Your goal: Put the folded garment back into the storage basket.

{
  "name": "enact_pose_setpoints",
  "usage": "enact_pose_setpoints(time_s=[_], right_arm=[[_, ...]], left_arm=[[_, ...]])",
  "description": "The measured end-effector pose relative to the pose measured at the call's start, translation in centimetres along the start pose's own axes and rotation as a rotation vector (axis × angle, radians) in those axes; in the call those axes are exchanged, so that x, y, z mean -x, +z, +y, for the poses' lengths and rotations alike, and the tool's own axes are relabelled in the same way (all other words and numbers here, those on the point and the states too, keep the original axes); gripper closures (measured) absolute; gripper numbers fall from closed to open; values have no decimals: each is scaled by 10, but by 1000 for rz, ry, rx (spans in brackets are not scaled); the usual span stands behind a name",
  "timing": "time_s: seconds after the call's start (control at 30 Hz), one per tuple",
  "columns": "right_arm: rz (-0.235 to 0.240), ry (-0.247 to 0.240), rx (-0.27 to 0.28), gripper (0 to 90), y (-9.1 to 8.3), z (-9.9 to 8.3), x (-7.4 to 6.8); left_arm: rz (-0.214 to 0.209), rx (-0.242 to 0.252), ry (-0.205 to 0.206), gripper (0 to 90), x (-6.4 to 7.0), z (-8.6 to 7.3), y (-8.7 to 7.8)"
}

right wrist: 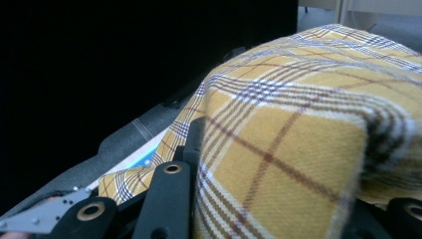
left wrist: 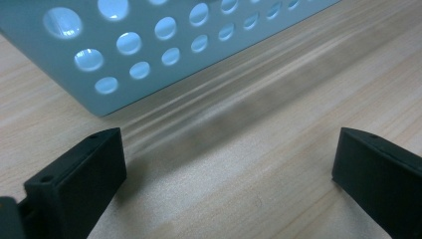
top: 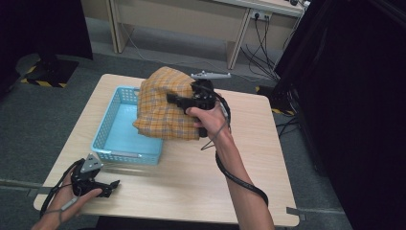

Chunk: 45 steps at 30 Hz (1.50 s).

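Bulging yellow plaid cloth (top: 165, 103), tool-gripped, over basket (top: 119, 132)

Dim, soft room light — motion-blurred streaks beside the basket (left wrist: 124, 59).

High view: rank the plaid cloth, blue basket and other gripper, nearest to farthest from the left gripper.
From the left gripper, at the table's near-left corner:
1. Light blue perforated plastic basket, just ahead of it, near wall closest.
2. Yellow plaid cloth, farther back, draped over the basket's right rim.
3. Right gripper, clamped on the cloth's right side; nearly level with the cloth, so that order is a close call.
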State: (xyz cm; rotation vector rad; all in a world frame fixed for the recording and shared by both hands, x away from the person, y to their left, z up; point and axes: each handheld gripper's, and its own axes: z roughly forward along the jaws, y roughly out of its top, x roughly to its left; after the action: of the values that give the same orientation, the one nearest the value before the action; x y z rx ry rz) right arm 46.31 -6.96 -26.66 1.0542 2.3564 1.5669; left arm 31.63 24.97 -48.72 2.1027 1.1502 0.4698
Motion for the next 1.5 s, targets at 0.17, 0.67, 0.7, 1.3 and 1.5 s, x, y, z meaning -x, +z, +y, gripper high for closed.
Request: enact_pose_setpoints(time_s=[0.17,0.67,0.7,1.3,1.5], right_arm=[[12,-6,-15,704,18,7,-12],[24,12,-72,704,69,4,-27],[25,12,-77,704,72,3,-27],[33,61,-129,701,122,-11,-32],[35,75,-137,701,132,-18,-32]], left_arm=[[0,0,0,0,0,0,0],[-1,0,1,0,0,0,0],[-1,0,1,0,0,0,0],[-2,2,2,0,0,0,0],[-4,2,2,0,0,0,0]])
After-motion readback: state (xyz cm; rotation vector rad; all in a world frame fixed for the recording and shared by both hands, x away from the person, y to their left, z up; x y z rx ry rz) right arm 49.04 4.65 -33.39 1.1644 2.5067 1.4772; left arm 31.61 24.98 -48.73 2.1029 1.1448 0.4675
